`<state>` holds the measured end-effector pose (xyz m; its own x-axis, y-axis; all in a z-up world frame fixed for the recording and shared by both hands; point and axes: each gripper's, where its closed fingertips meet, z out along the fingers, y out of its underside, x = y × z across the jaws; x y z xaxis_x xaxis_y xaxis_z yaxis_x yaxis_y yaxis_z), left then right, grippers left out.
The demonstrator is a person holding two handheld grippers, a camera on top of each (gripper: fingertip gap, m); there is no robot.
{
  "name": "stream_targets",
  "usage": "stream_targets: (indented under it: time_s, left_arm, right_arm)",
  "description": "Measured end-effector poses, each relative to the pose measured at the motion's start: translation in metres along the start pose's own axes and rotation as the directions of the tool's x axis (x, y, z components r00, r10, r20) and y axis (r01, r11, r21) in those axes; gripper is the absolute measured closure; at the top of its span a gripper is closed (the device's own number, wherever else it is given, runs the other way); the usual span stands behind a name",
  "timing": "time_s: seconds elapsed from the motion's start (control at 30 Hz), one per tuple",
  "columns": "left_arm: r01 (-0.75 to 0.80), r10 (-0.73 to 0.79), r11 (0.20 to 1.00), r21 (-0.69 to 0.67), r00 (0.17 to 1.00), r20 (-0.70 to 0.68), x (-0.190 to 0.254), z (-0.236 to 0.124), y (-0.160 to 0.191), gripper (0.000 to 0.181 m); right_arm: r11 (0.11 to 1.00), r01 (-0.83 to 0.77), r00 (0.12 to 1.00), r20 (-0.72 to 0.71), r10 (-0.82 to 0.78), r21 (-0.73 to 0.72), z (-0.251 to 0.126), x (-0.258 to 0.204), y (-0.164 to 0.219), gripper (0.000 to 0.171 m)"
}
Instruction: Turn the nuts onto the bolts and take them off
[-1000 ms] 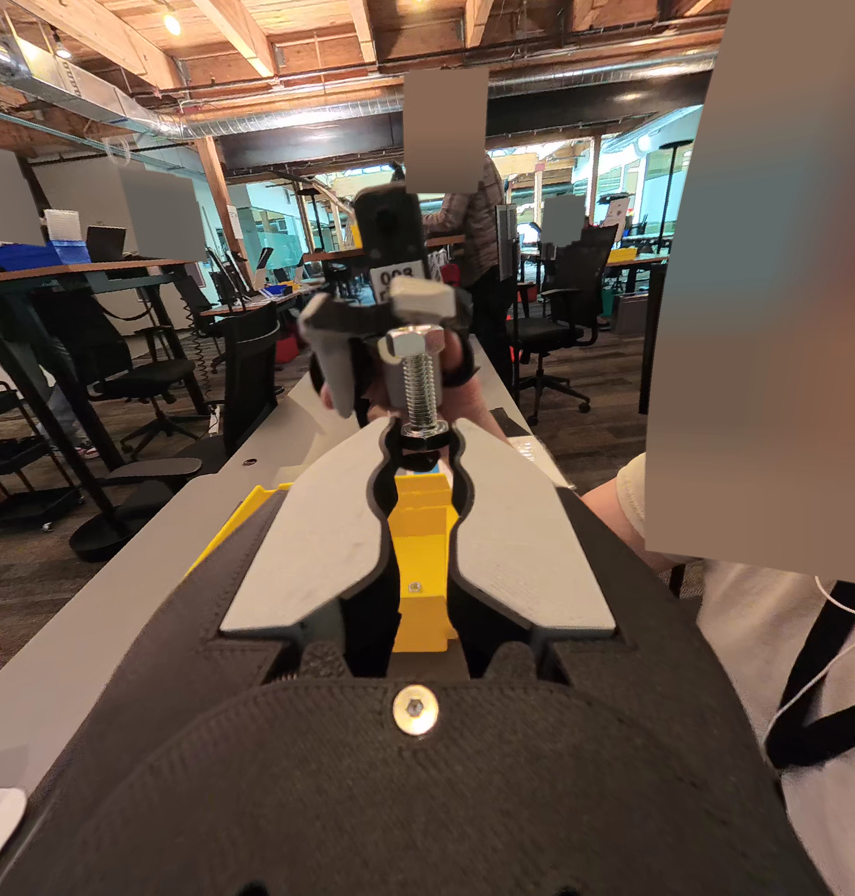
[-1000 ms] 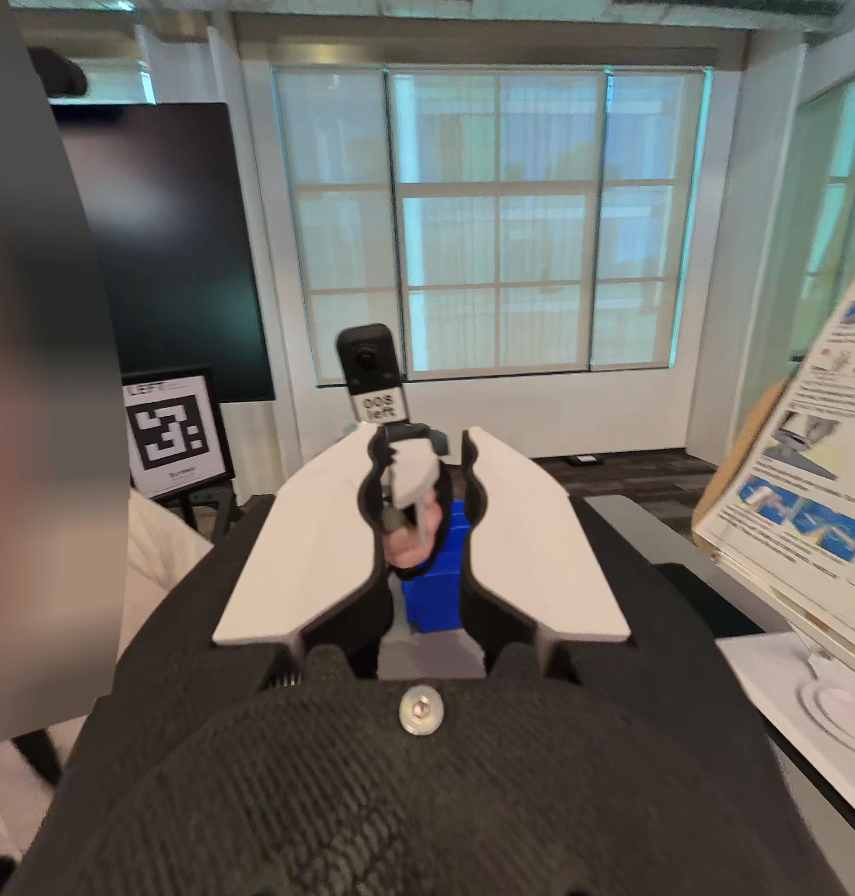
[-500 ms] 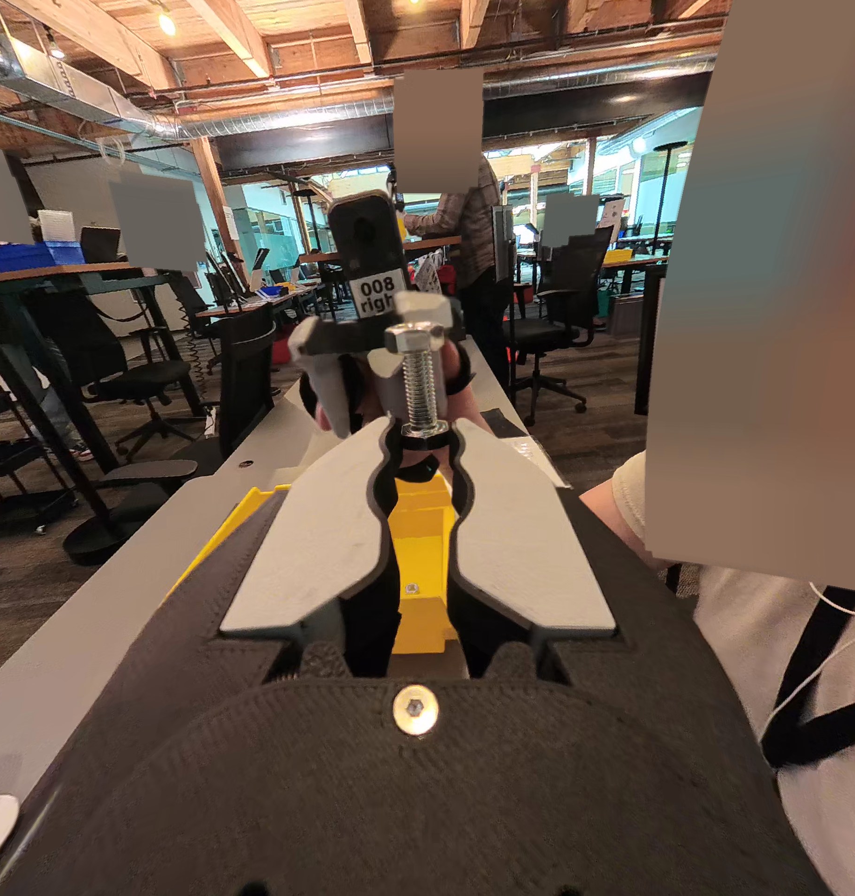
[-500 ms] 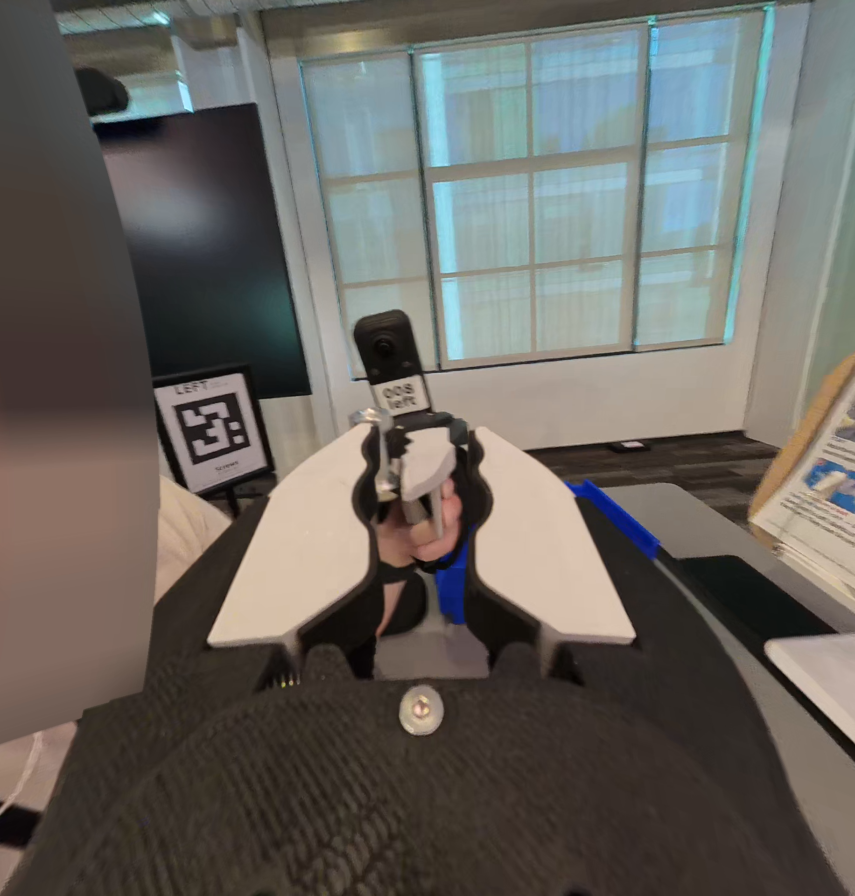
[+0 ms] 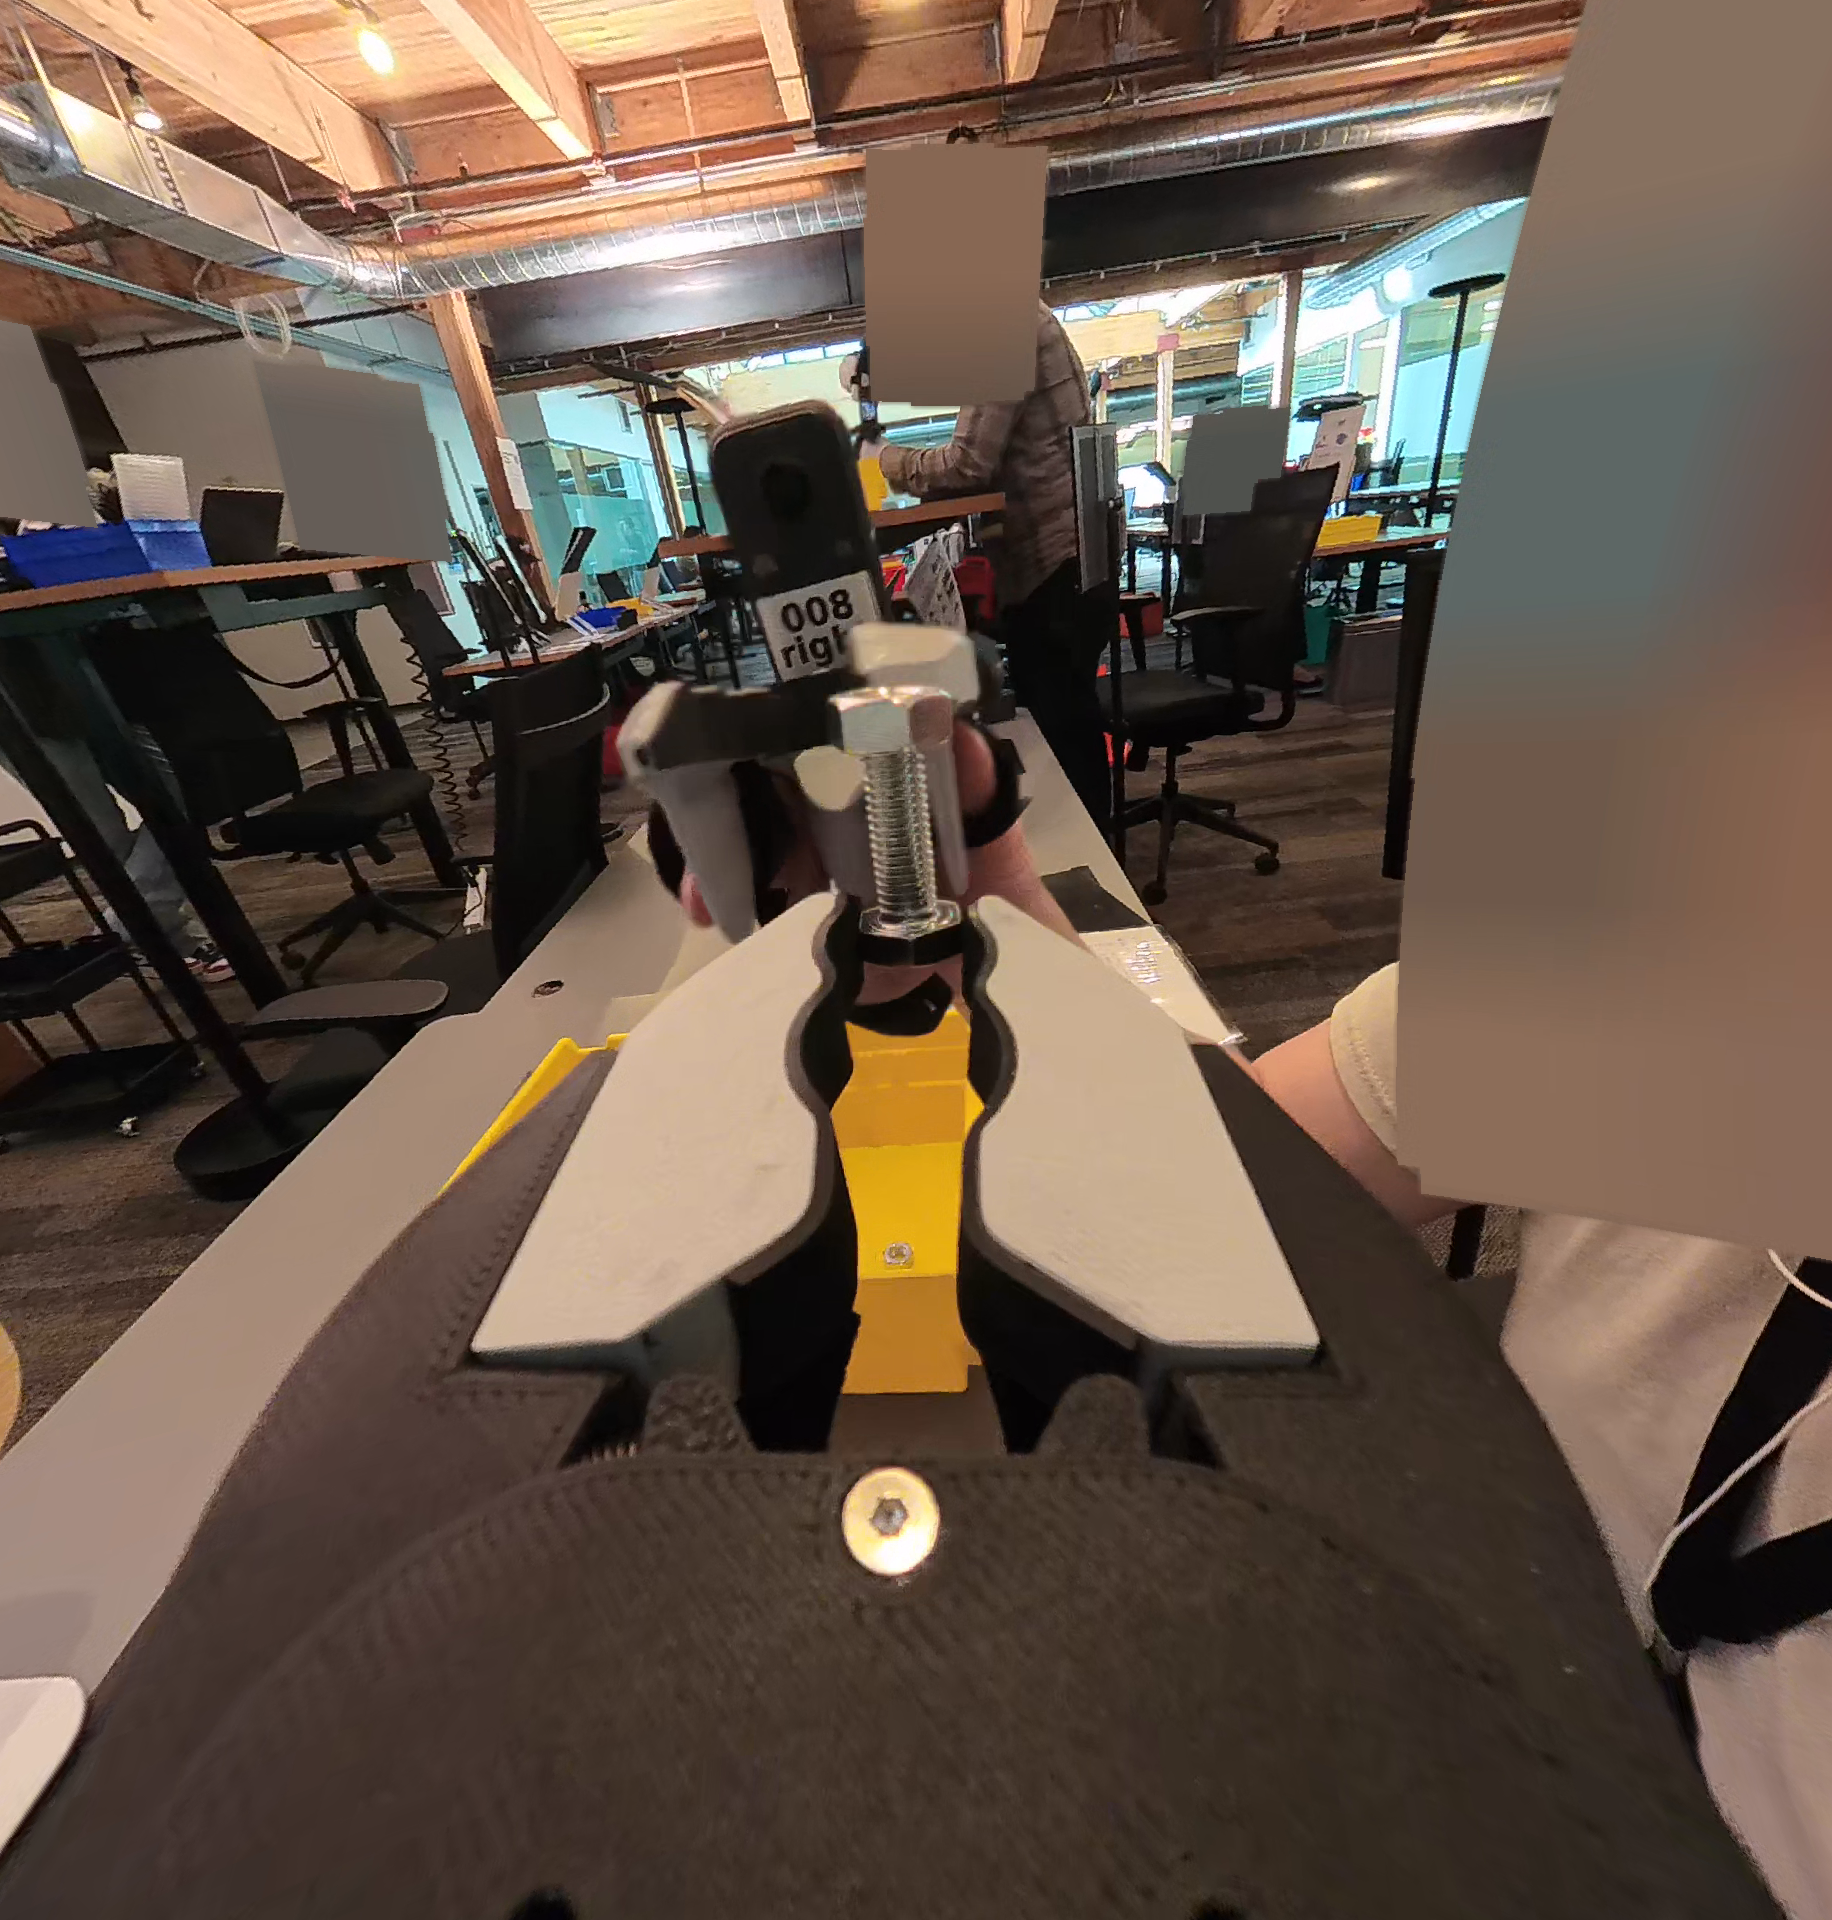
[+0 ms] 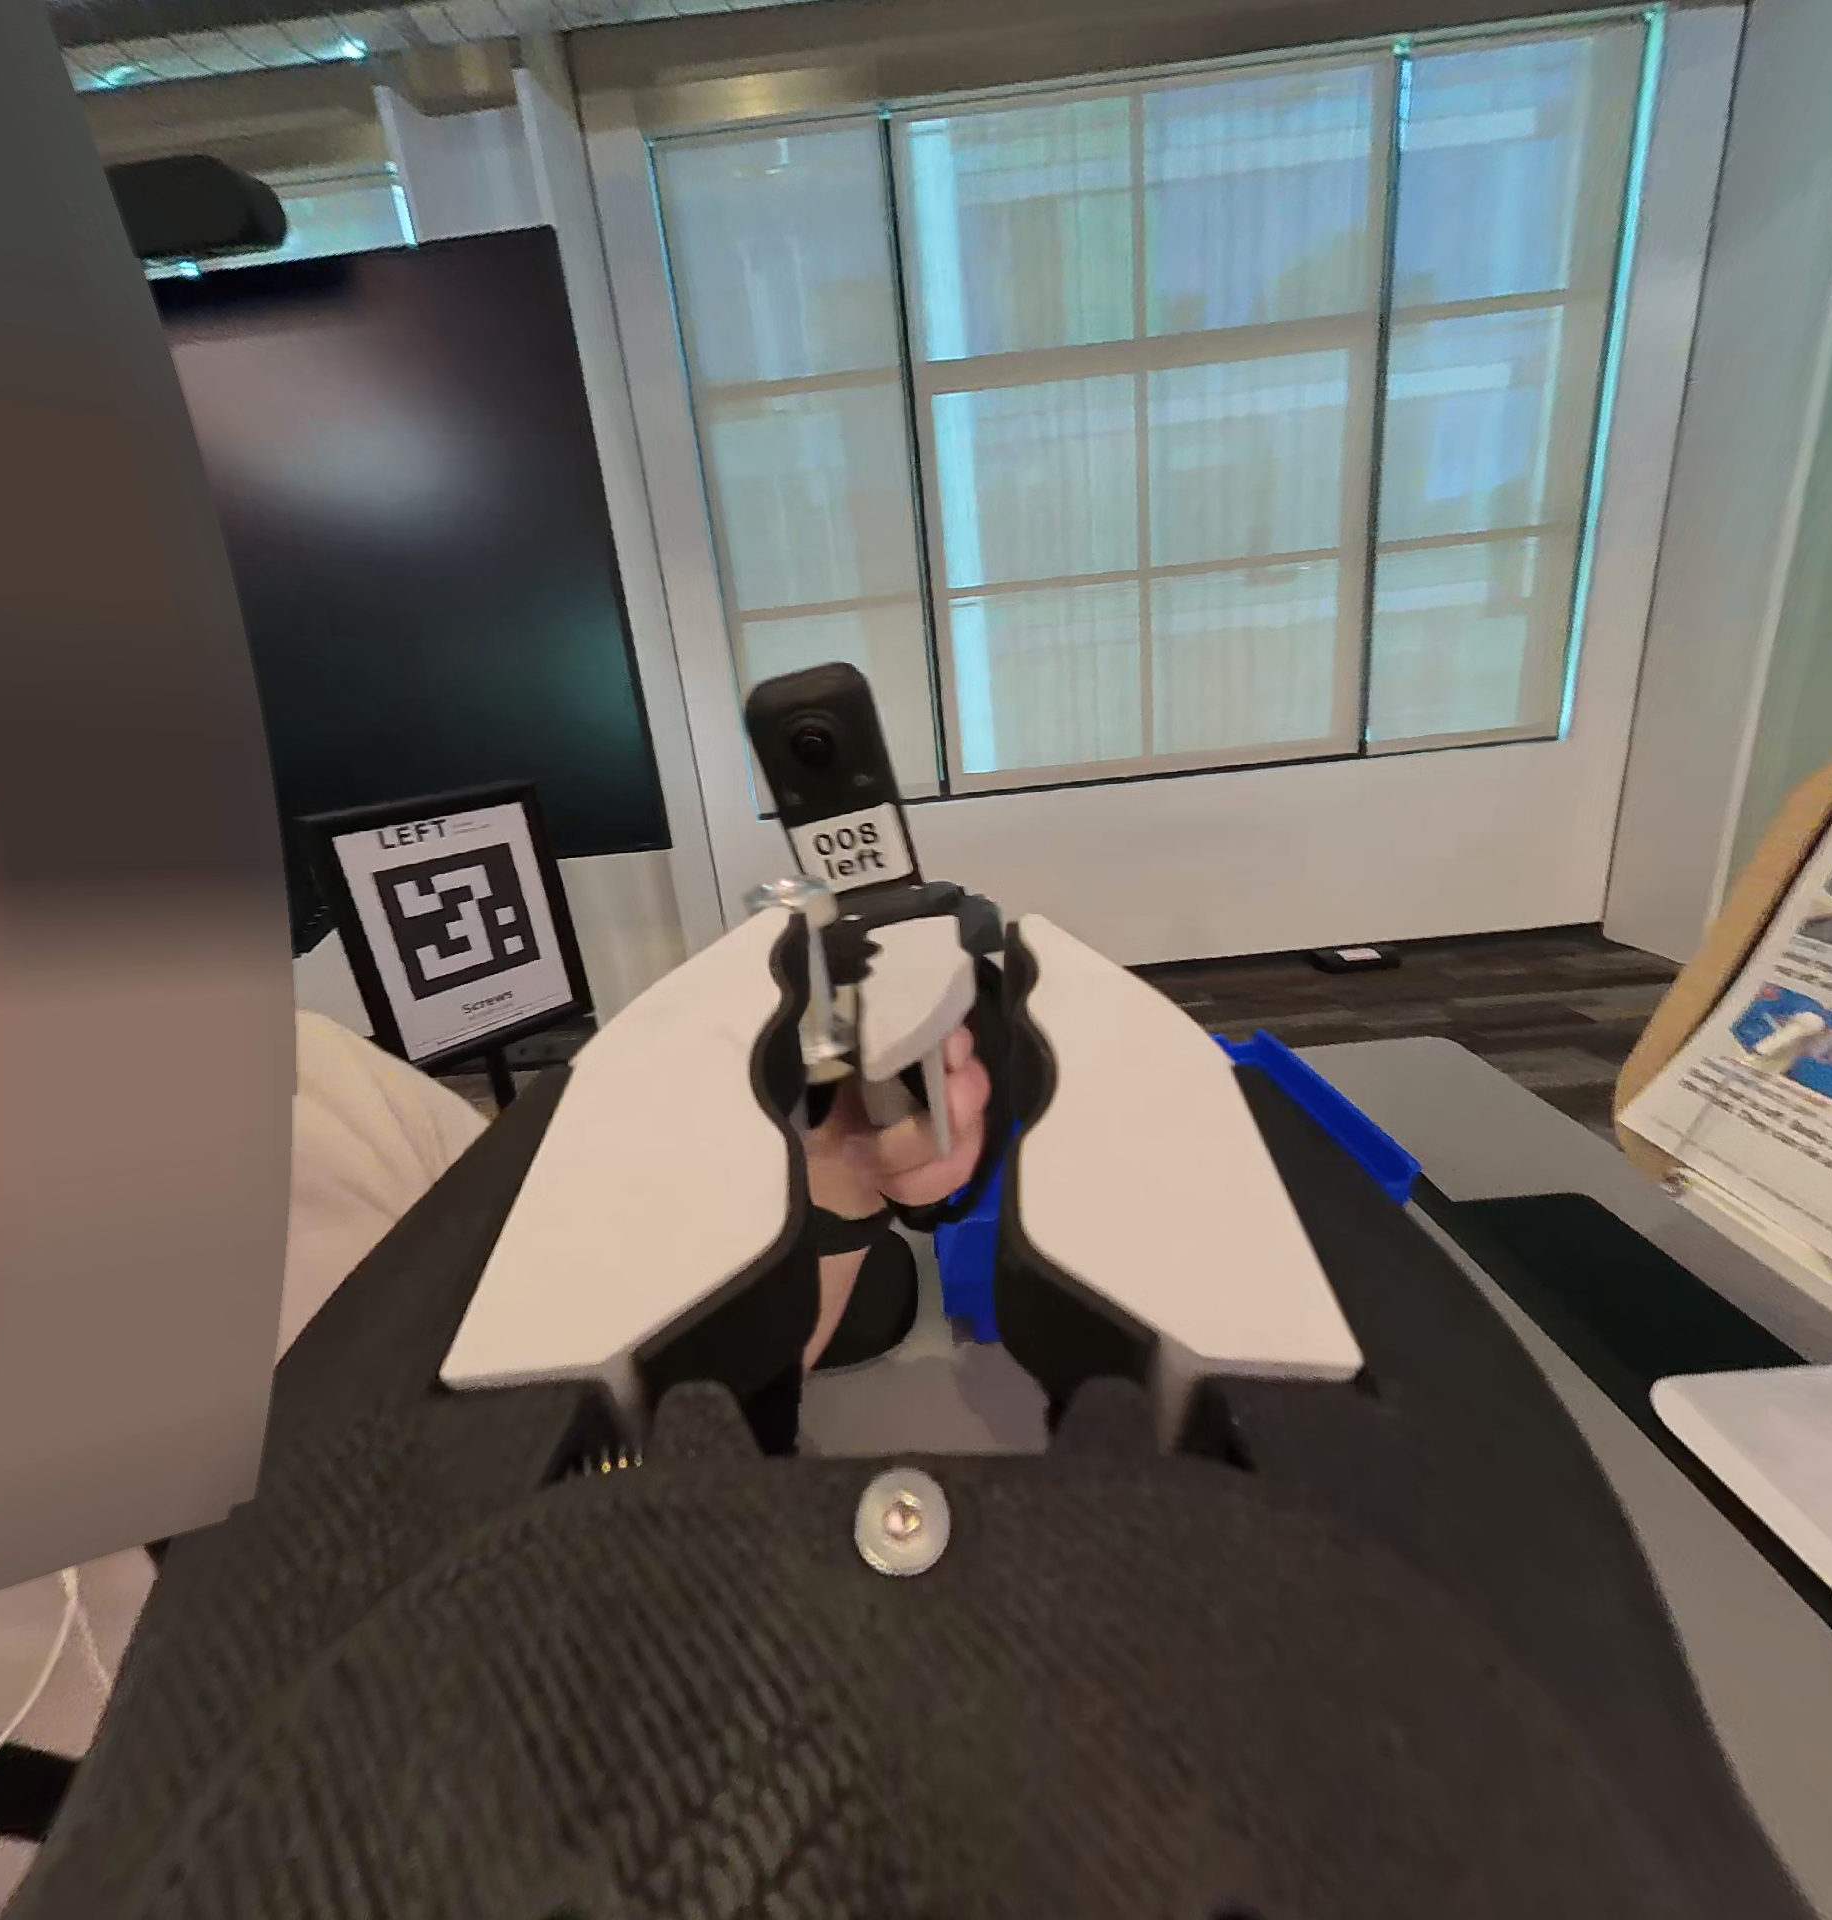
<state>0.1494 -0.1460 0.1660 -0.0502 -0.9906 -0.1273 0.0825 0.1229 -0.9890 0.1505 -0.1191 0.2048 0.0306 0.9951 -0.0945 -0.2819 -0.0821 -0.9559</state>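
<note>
Jaws first: the left gripper [image 5: 907,940] has its white fingers [image 5: 704,1122] pulled in narrow, pinching a nut [image 5: 909,923] right at the tips. A bolt [image 5: 896,800] stands upright out of that nut, head on top, threaded part running down into it. Past that, the right gripper [image 5: 787,790] faces back at the camera with its fingers spread wide, one on each side of the bolt, and I can't really tell if it's touching it. From the right wrist view, those jaws are clearly apart, and the bolt [image 6: 818,987] sits between the tips, close to the inner edge of the left-side finger. Under the left gripper there's a yellow bin [image 5: 896,1143] on a grey table [image 5: 268,1299]. Blue bin [image 6: 1317,1112] sits on the table farther along in the right view. Office chairs [image 5: 1224,644] and a window [image 6: 1151,416] way back.
</note>
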Motion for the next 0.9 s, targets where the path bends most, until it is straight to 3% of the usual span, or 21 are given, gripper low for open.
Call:
stream_targets:
  time_s: [0.23, 0.47, 0.57, 0.7, 0.77, 0.9]
  left_arm:
    - [-0.003, 0.004, 1.000, -0.021, 1.000, 0.015, -0.003, 0.005, 0.006, 0.163]
    - [0.004, -0.004, 1.000, -0.018, 1.000, 0.003, -0.001, 0.005, 0.005, 0.163]
    - [0.043, -0.044, 0.999, -0.020, 0.997, -0.066, 0.006, 0.005, 0.006, 0.163]
    - [0.100, -0.106, 0.994, -0.047, 0.981, -0.161, 0.017, 0.011, 0.013, 0.163]
    - [0.096, -0.103, 0.994, -0.057, 0.984, -0.148, 0.015, 0.013, 0.015, 0.163]
    - [0.071, -0.074, 0.997, -0.043, 0.994, -0.079, 0.004, 0.003, 0.010, 0.163]
  right_arm:
    - [0.995, 0.086, 0.996, -0.005, -0.087, -0.048, 0.017, -0.019, 0.009, 0.133]
    - [0.990, 0.126, 0.992, 0.003, -0.126, -0.063, 0.014, -0.019, 0.009, 0.151]
    - [0.992, 0.119, 0.990, 0.086, -0.115, -0.041, 0.013, -0.026, 0.010, 0.151]
    - [0.996, -0.067, 0.965, 0.258, 0.049, 0.064, 0.002, -0.030, -0.005, 0.151]
    - [0.995, -0.076, 0.974, 0.220, 0.061, 0.060, -0.004, -0.018, -0.006, 0.151]
    - [0.990, 0.119, 0.992, 0.041, -0.116, -0.079, -0.047, -0.005, -0.007, 0.151]
